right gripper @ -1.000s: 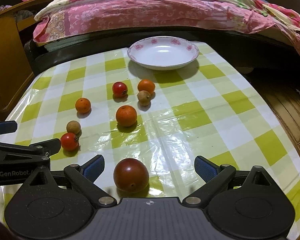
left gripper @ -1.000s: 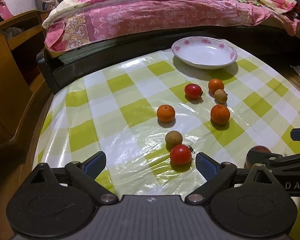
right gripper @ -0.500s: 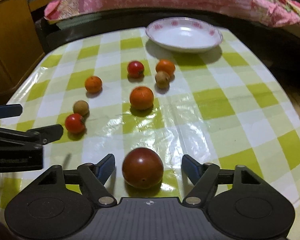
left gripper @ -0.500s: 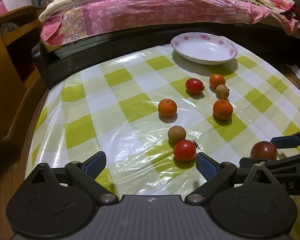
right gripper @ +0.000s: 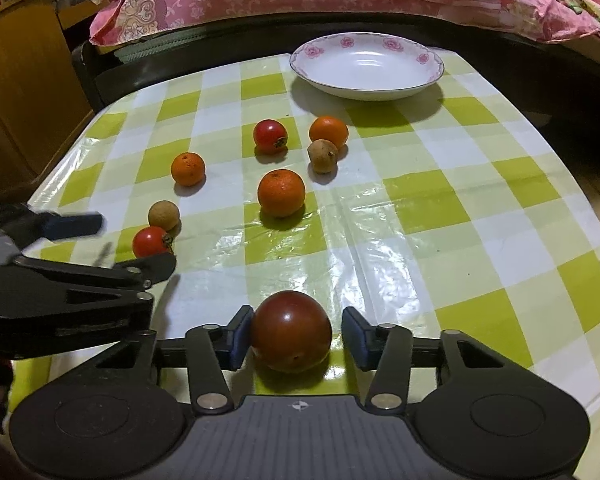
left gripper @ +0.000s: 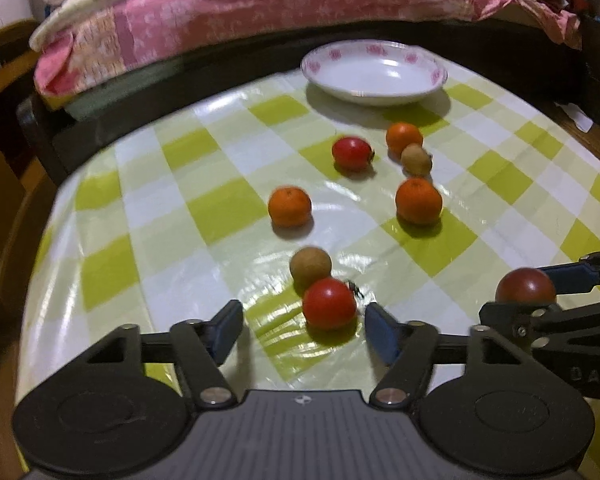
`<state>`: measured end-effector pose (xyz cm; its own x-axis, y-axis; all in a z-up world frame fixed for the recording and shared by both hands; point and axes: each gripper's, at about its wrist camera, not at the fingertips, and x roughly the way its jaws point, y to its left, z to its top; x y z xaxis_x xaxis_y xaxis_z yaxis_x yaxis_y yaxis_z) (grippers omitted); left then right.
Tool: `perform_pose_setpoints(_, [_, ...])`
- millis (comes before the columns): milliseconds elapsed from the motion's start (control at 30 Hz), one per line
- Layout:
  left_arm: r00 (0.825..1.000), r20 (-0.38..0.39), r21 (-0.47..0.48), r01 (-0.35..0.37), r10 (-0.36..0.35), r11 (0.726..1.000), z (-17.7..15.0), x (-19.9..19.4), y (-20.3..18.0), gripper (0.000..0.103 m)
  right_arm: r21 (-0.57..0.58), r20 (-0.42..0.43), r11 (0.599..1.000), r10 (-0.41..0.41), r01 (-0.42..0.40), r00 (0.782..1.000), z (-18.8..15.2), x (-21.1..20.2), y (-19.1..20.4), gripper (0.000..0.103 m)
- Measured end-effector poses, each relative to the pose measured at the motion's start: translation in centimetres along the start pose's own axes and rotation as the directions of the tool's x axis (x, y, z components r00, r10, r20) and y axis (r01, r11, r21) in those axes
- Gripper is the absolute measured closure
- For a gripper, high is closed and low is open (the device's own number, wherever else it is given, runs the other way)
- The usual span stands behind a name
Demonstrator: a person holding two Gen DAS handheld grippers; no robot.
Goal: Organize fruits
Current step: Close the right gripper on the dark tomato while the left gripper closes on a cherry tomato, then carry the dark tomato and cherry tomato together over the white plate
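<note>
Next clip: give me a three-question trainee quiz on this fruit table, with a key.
1. True or false: the plate already holds fruit.
2. Which fruit sits between the right gripper's jaws? A) dark red tomato B) orange C) longan
3. Fill in: the left gripper is lined up on a bright red ____.

Key:
1. False; it is empty.
2. A, the dark red tomato; the jaws flank it, with a gap visible on the right side.
3. tomato, lying just ahead of the open jaws, beside a longan.
</note>
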<state>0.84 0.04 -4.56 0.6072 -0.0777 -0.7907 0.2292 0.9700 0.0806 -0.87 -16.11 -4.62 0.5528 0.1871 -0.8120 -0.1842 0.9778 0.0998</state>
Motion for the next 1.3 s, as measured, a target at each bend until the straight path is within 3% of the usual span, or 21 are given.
perform_pose_setpoints(533, [0.999,0.005,0.010,0.045,-0.045,0.999,0.3,-0.2,-0.9,0.064,-0.037,-0.012,0.999,0.004,-0.004,1.000,-0.3,-0.3,0.5,0.067])
perform_pose_setpoints(1300, [0.999,0.013,0.025,0.048,-0.048,0.999,0.3,-0.6,-1.2,0.066,-0.043,-0.012,0.999,0.001,-0.001,1.000,-0.4,-0.6,0.4,0.068])
